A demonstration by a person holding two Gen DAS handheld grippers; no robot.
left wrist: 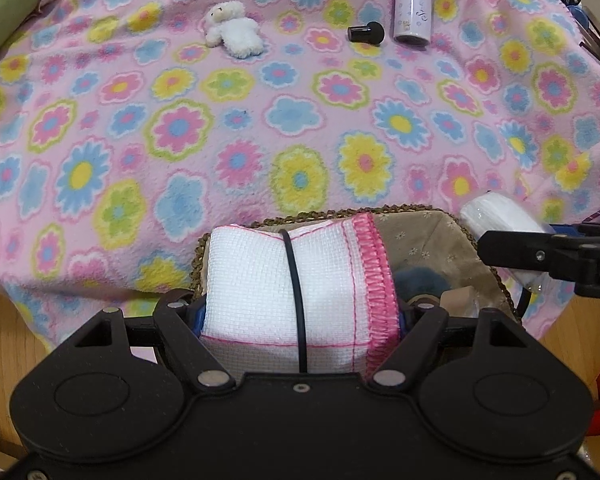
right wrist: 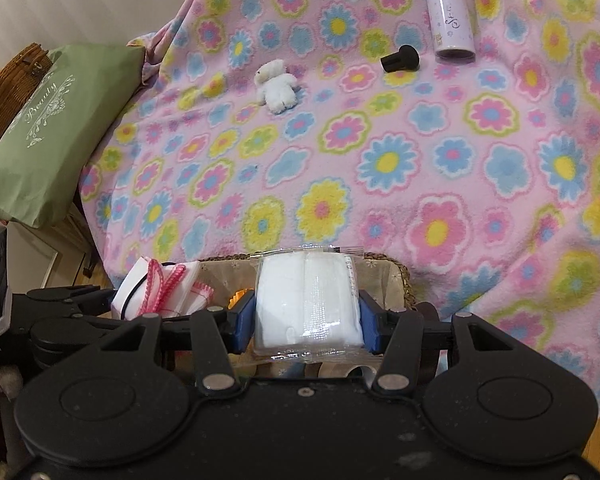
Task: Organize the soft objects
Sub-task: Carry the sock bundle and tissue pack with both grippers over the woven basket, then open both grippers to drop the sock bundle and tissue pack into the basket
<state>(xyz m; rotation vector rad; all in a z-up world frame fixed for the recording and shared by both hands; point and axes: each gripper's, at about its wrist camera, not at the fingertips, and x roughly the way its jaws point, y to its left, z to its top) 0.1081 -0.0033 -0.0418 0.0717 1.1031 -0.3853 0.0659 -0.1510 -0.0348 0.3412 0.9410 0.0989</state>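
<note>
My left gripper is shut on a folded white cloth with pink stitched edge, bound by a black band, held over a woven basket with beige lining. The cloth also shows in the right wrist view. My right gripper is shut on a white pad in clear plastic wrap, above the same basket. That pad shows at the right in the left wrist view. A small white plush bear lies far back on the blanket.
A pink flowered blanket covers the surface. A lavender bottle and a black cap lie at the back. A green pouch and wicker basket sit at left. A blue fuzzy item lies in the basket.
</note>
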